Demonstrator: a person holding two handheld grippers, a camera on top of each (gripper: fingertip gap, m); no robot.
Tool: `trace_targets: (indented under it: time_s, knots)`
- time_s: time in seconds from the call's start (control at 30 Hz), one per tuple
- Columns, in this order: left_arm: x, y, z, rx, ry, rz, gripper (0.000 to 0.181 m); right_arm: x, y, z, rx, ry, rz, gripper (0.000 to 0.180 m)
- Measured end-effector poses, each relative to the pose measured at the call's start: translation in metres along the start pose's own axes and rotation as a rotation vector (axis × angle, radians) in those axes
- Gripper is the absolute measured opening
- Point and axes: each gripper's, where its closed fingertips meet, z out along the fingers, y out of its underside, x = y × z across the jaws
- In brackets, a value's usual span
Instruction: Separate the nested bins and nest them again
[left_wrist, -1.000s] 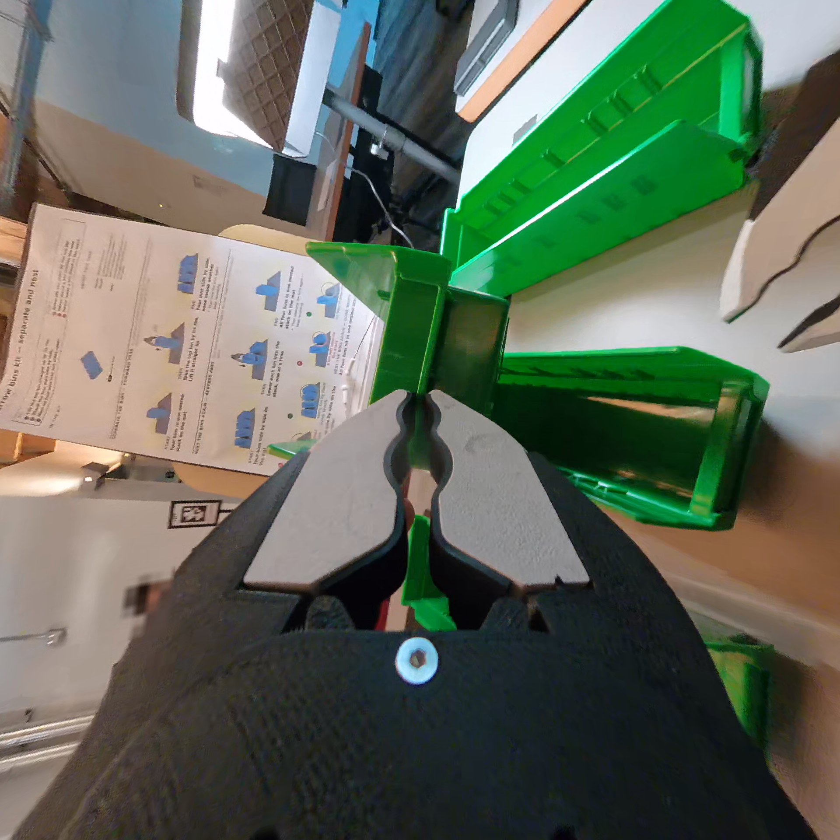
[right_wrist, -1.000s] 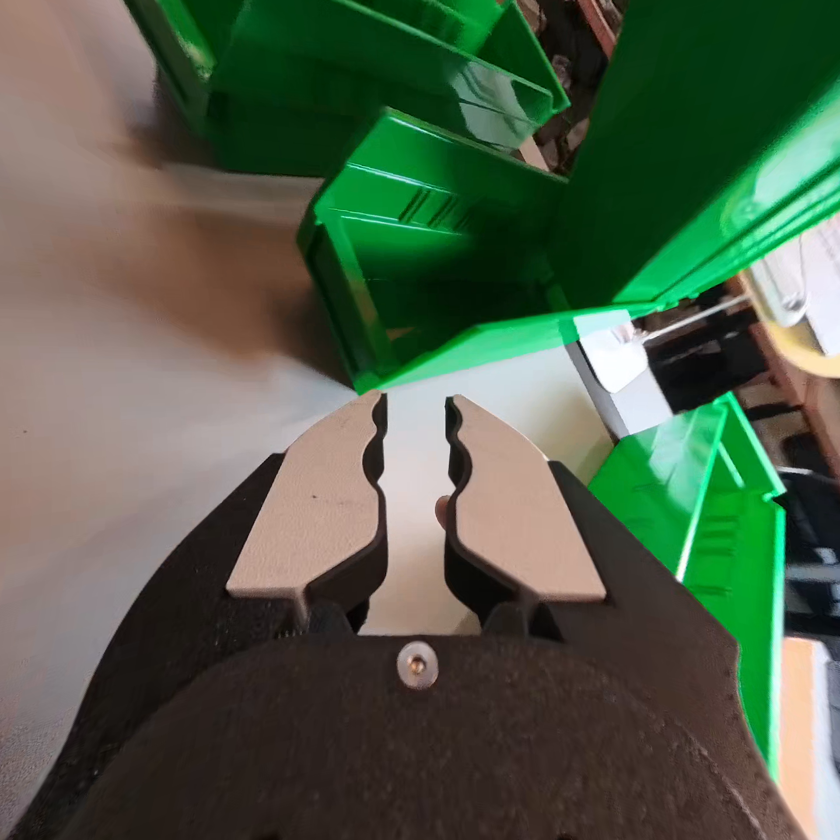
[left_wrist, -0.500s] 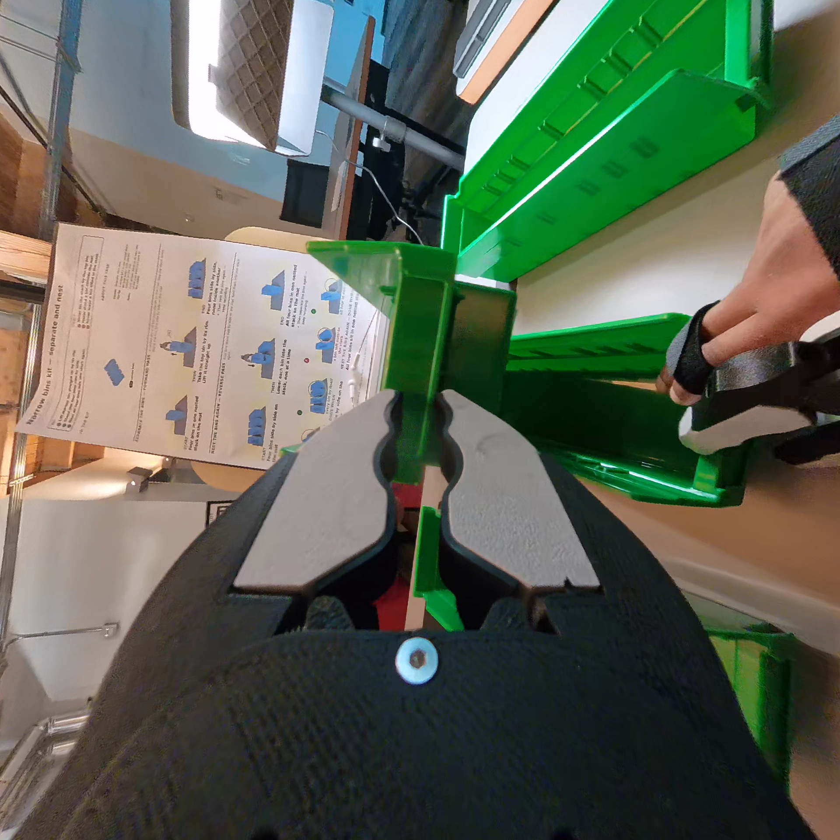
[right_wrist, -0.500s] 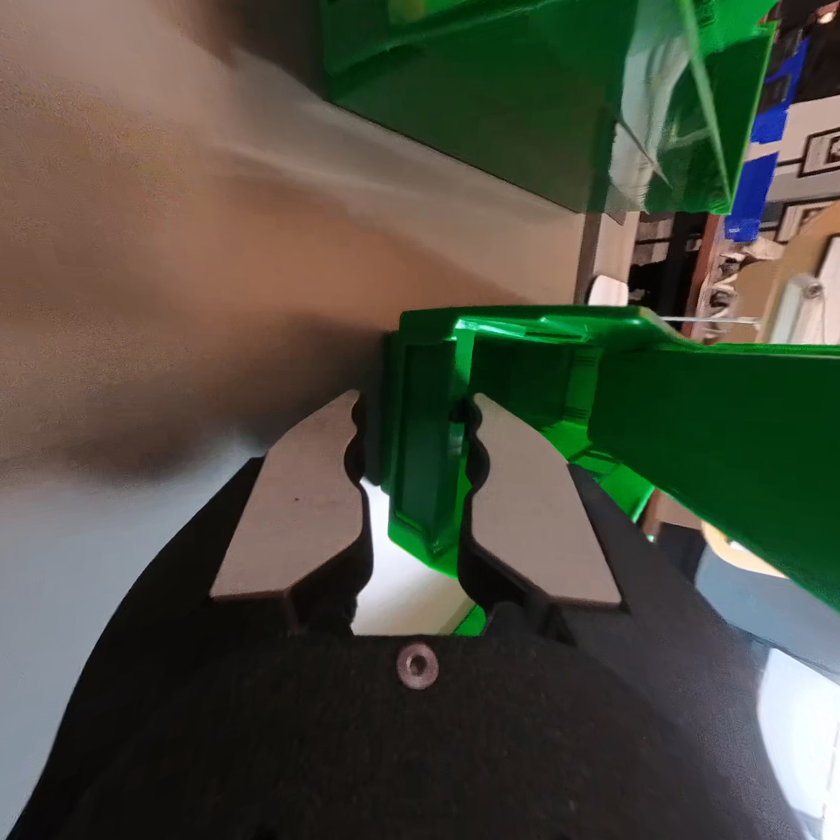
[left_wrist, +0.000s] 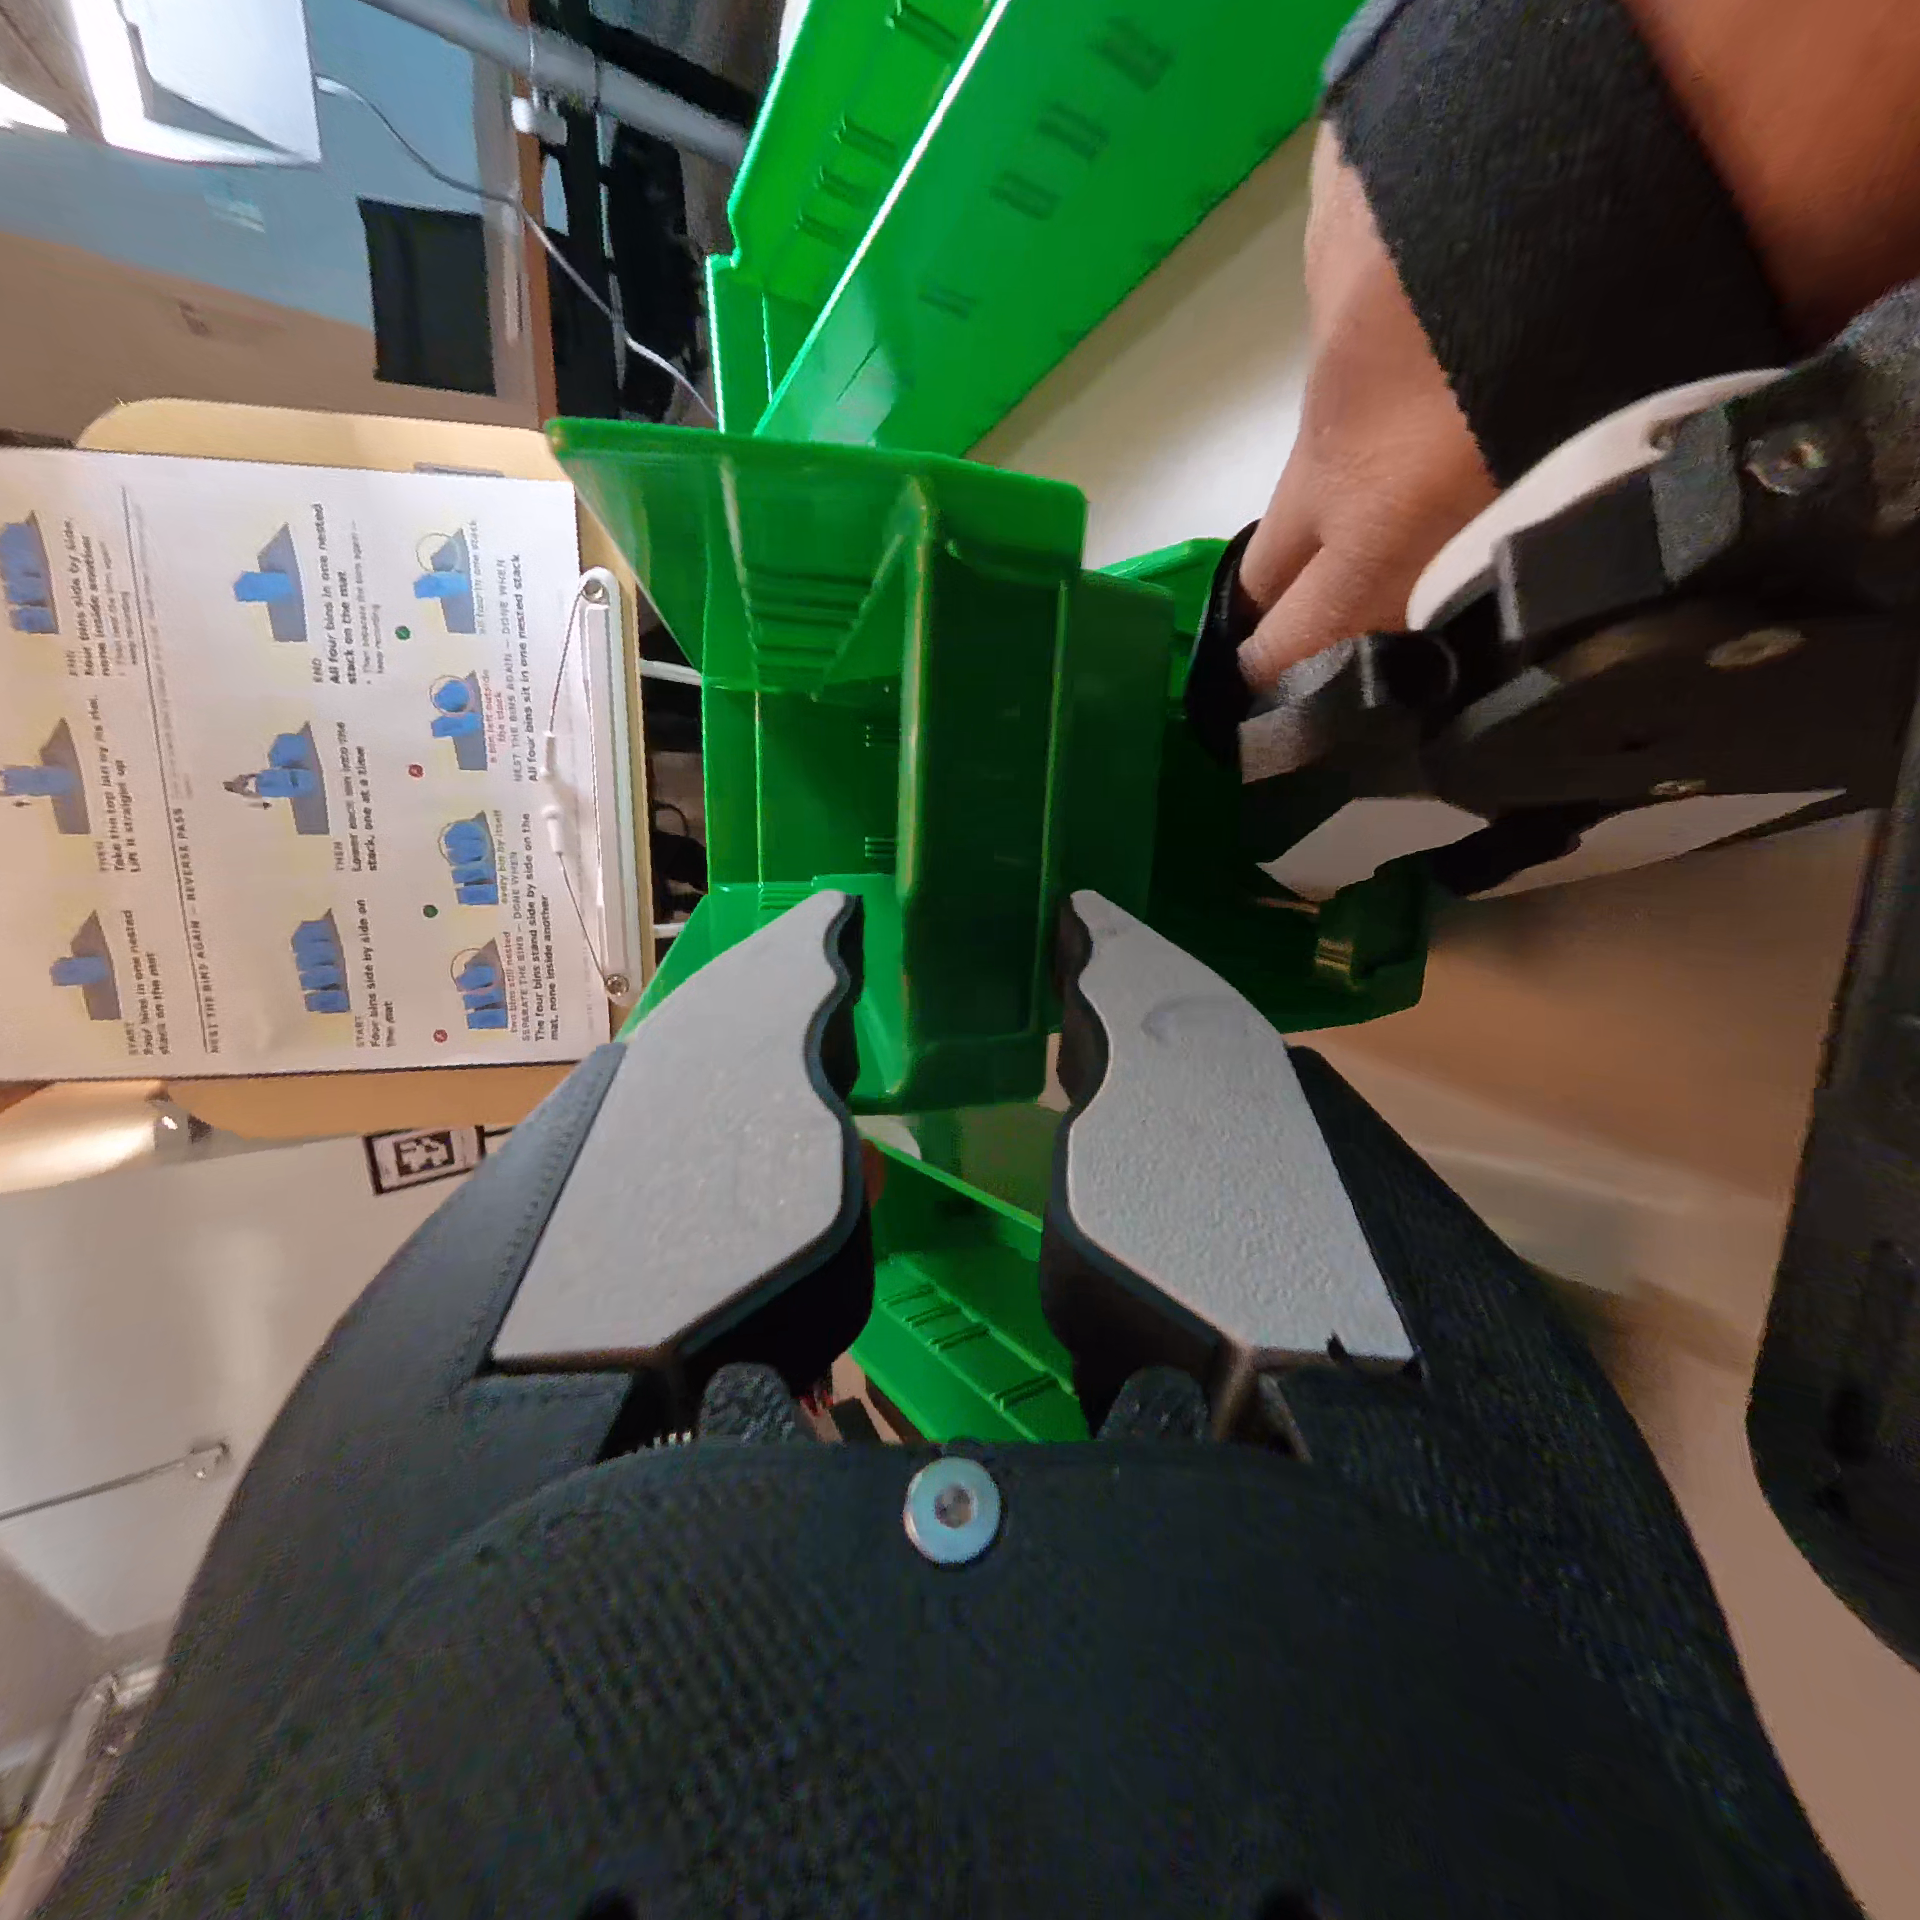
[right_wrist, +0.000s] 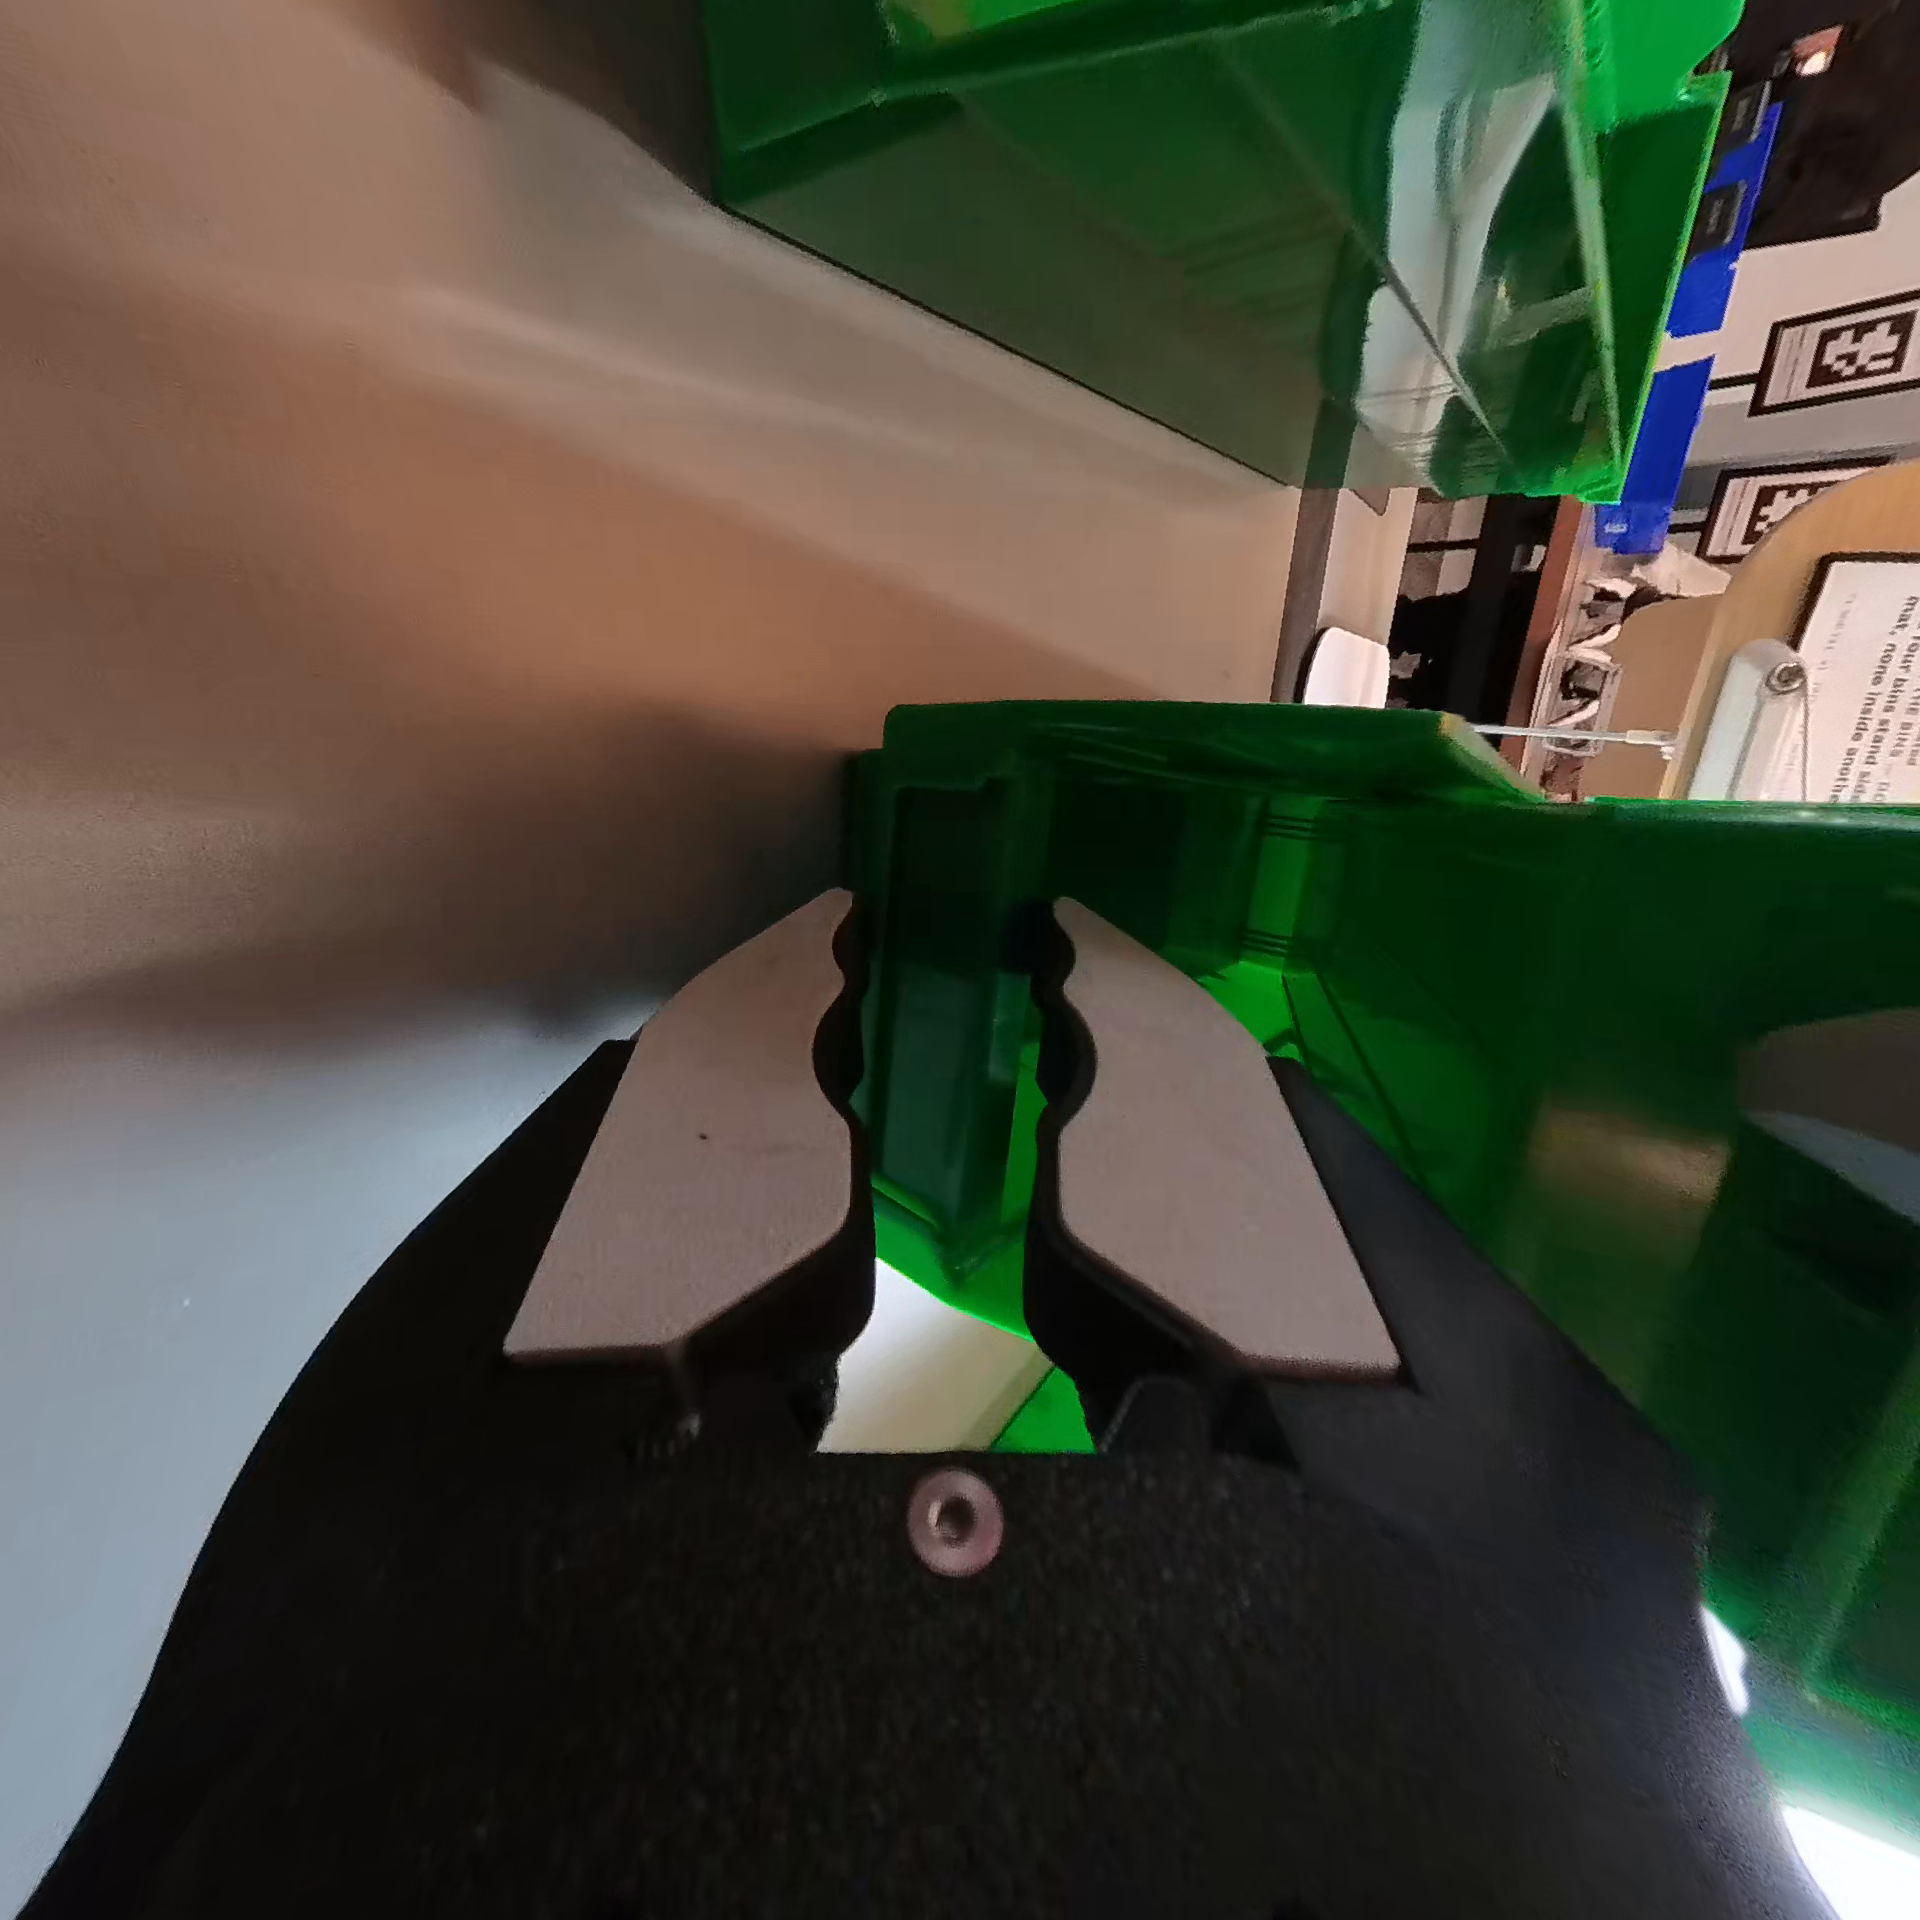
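Several green plastic bins lie on a pale table. In the left wrist view my left gripper is open, its jaws either side of the end of one green bin that sits in a second green bin. My right gripper is shut on the end wall of that second bin; the inner bin fills the right of its view. The right gripper also shows in the left wrist view, with a person's hand on it.
More green bins lie beyond on the table, and one shows at the top of the right wrist view. Another green bin part is under my left gripper. An instruction sheet on a board stands behind. The table is at left.
My left gripper has opened off the bin wall that it held. My right gripper has come in from open table and closed on the lower bin's end wall.
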Motion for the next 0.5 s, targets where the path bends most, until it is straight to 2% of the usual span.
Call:
trace_targets:
  time_s: [0.03,0.13,0.23,0.4,0.5]
  knots:
    - [0.002,-0.002,-0.001,0.014,-0.012,0.028,0.029,-0.001,0.000,-0.001,-0.001,-0.004,-0.001,0.030]
    - [0.003,-0.006,-0.002,0.038,-0.061,0.119,0.028,-0.003,0.001,-0.003,-0.007,-0.018,-0.015,0.030]
    - [-0.006,-0.008,-0.008,0.062,-0.080,0.132,0.027,-0.005,0.001,-0.005,-0.028,-0.043,-0.027,0.031]
    - [-0.041,-0.019,-0.027,0.130,-0.163,0.151,0.025,-0.012,0.009,0.004,-0.110,-0.103,-0.032,0.038]
    - [-0.069,-0.026,-0.046,0.157,-0.243,0.151,0.023,-0.018,0.009,0.006,-0.117,-0.147,-0.008,0.031]
